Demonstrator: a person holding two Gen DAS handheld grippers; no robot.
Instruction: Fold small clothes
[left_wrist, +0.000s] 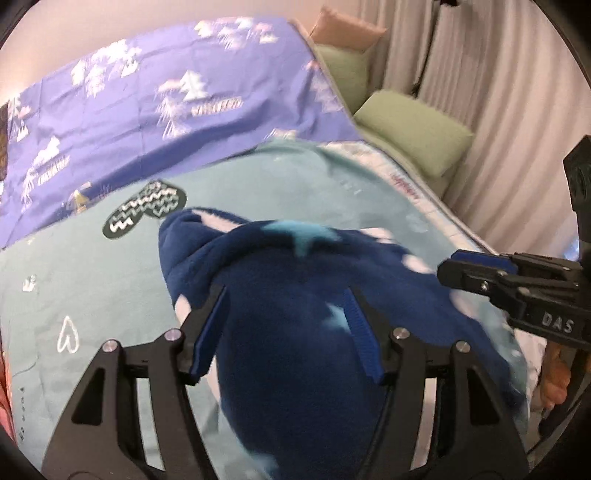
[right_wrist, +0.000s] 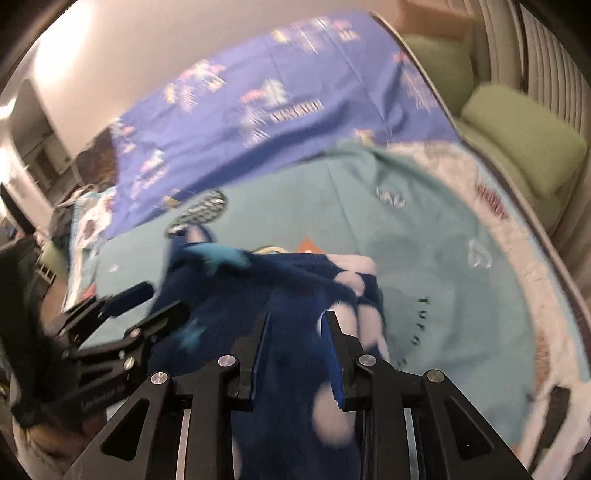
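A navy fleece garment (left_wrist: 288, 369) with pale blue stars and white spots lies bunched over the teal blanket (left_wrist: 92, 277) on the bed. My left gripper (left_wrist: 286, 295) is shut on a thick roll of it, and the cloth bulges between the fingers. In the right wrist view the same garment (right_wrist: 258, 280) fills the gap of my right gripper (right_wrist: 296, 317), which is shut on its spotted edge. The right gripper (left_wrist: 448, 271) comes in from the right in the left wrist view. The left gripper (right_wrist: 159, 301) shows at the left of the right wrist view. Both views are blurred.
A purple-blue sheet (left_wrist: 129, 110) with white tree prints covers the far part of the bed. Green cushions (left_wrist: 417, 129) and a pale curtain (left_wrist: 498, 74) stand beyond the bed's right edge. A dark heart patch (left_wrist: 146, 212) marks the blanket. A person's hand (left_wrist: 554, 376) holds the right tool.
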